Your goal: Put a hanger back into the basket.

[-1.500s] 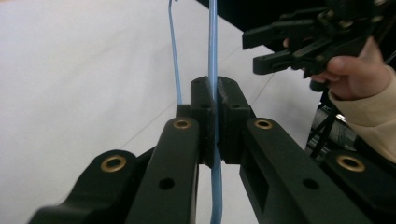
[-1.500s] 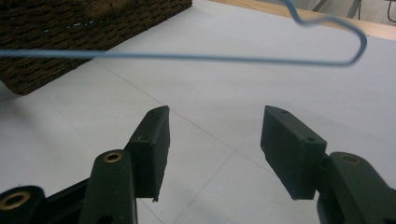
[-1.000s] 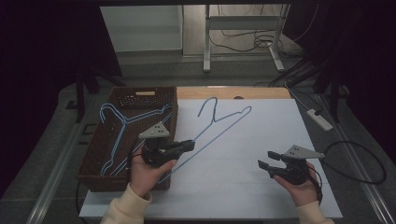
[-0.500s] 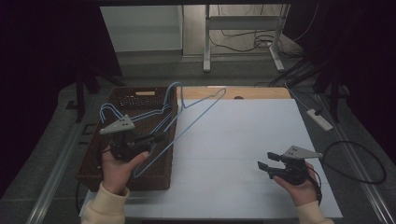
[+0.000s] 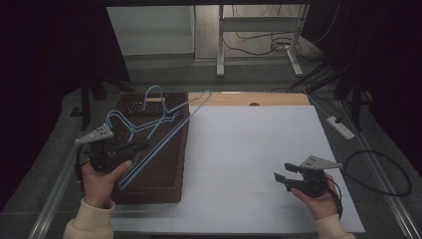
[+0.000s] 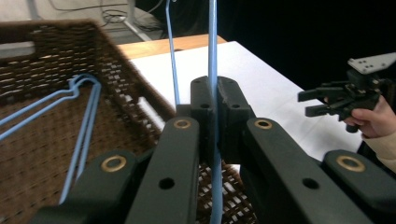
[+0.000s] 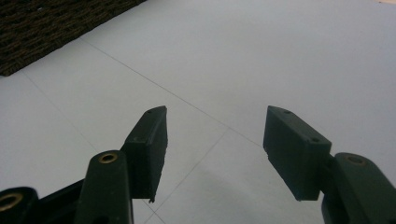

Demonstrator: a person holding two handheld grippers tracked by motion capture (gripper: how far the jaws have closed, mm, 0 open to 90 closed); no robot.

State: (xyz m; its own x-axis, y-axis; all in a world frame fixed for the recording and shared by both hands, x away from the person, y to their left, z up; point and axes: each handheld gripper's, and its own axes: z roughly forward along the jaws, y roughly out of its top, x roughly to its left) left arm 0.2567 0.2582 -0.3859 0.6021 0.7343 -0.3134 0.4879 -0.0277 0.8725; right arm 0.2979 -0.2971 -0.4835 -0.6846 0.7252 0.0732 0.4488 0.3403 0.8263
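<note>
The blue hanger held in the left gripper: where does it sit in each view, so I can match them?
High view: the blue hanger slants over the wicker basket, left of centre, pinched by the left gripper.
Left gripper view: its wire runs straight up the middle between the shut jaws.
Right gripper view: the hanger is not in it.
Shared landmark: the basket, and.

Ahead of the right gripper (image 5: 279, 179), bare white table (image 5: 259, 149) is lying open between and beyond its spread fingers (image 7: 150, 140). Around the left gripper (image 5: 142, 145), a held blue hanger (image 5: 164, 134) is slanting above the wicker basket (image 5: 164, 174), whose wall and hangers inside (image 5: 122, 119) are crowding the space below its fingertips.
</note>
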